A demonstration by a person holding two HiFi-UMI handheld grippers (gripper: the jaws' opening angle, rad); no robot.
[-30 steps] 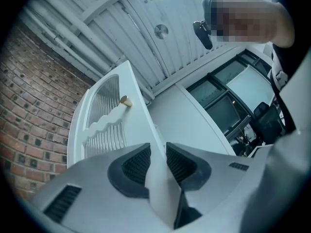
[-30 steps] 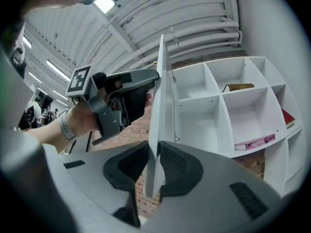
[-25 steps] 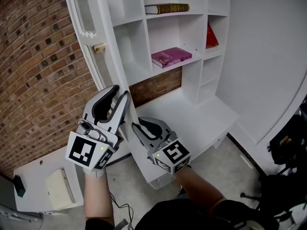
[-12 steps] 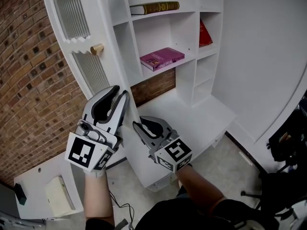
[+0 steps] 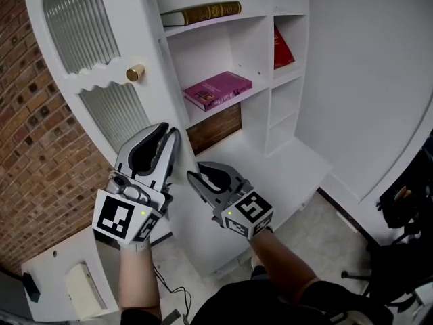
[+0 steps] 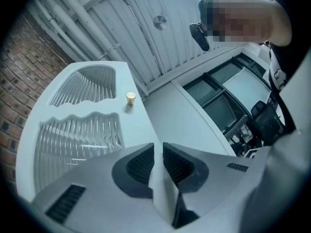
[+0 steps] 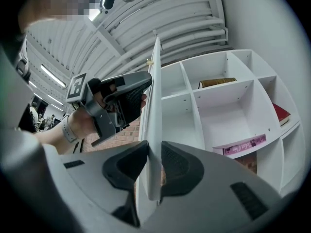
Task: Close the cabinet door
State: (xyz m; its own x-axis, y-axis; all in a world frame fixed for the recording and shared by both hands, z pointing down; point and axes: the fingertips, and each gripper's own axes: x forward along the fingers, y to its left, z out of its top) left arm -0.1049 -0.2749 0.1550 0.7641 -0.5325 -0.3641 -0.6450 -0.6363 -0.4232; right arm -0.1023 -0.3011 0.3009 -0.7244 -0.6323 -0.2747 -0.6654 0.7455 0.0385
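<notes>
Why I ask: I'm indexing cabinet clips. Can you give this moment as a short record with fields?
door: cabinet door, white with ribbed glass panels, standing open
knob: brass knob, untouched
left: left gripper on the door's free edge; its jaws have just been closing, with the edge between the pads
right: right gripper clamped on the same edge, lower down
shelves: purple book, brown book, red book
task: door not yet closed
</notes>
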